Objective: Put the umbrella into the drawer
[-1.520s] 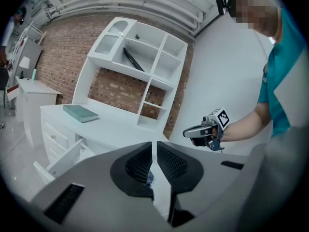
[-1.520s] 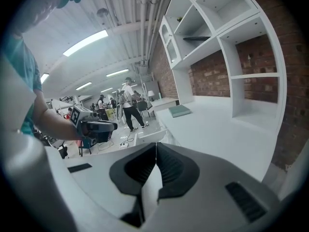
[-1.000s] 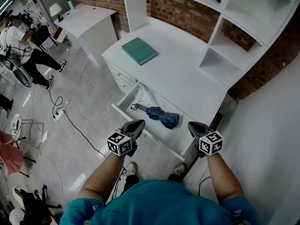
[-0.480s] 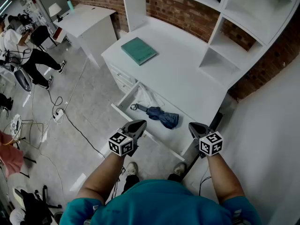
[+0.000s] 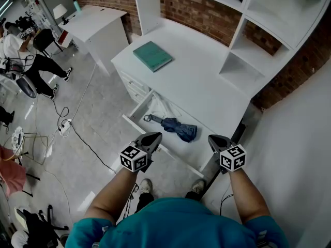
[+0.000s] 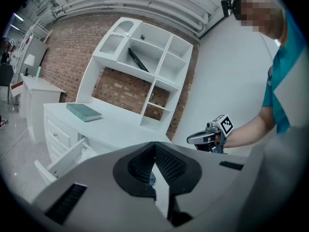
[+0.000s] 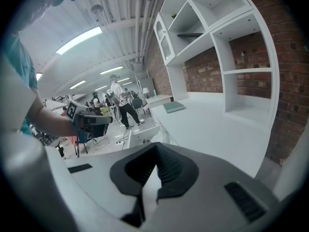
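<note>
Left hand-held gripper (image 5: 154, 136) hovers near-level, shut.

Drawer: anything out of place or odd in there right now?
Nothing looks damaged or spilled. The folded blue umbrella lies slanted inside the open drawer, its handle toward the head view's left. Some crumpled white material is bunched in the back of the drawer beside it.

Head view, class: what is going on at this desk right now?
A person holds a two-jaw gripper in each hand near the front of an open white drawer. The folded dark blue umbrella already lies inside it, touched by neither gripper. The left gripper and right gripper are both shut and empty. A teal book lies on the white desk top. The drawer is not yet pushed closed.
</note>
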{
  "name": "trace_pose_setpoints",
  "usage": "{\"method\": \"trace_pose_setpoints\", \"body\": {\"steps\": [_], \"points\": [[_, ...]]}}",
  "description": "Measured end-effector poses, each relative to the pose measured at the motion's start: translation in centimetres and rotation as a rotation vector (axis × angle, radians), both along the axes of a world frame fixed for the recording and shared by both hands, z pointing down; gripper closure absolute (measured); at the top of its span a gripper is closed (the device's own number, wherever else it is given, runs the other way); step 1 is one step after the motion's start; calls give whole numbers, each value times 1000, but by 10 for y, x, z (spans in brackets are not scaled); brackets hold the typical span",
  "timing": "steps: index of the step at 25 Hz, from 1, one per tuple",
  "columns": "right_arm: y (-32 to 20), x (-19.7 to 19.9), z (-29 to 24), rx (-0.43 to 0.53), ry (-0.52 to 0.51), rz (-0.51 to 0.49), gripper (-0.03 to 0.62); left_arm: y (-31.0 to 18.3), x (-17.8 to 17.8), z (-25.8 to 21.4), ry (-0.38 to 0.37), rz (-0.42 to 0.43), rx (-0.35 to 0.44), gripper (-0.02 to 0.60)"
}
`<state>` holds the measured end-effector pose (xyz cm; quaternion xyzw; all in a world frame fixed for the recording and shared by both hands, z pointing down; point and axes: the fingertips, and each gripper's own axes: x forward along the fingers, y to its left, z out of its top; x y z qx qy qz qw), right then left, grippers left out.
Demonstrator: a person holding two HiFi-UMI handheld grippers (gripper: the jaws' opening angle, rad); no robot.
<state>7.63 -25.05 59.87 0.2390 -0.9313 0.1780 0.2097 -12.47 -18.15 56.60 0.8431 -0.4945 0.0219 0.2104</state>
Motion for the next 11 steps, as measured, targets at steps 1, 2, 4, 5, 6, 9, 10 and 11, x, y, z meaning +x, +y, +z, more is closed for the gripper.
{"method": "trace_pose_setpoints", "body": {"steps": [1,2,4,5,6,9,10,11], "points": [[0,0,0,-1,0,-1,574,0,0,0,0,1,1,566],[1,-1,1,-1,1,-2,574,-1,1,0,0,2,2,566],[1,-1,2,-1,1,-3,574,-1,2,-1,-1,3,4,566],[1,-1,2,-2,0,-3,574,-1,3,-1,-2,4,6,566],[1,-1,2,-2,-2,-4,574,-2,3,-1,-2,4,6,566],[0,-3,1,0,-6,-6,574,-3,4,-1,2,4,9,566],[0,-3,0,0,-7,-7,574,-3,4,-1,3,4,9,566],[-1,-4,0,1,-7,-8,574,-3,4,-2,4,4,10,566]]}}
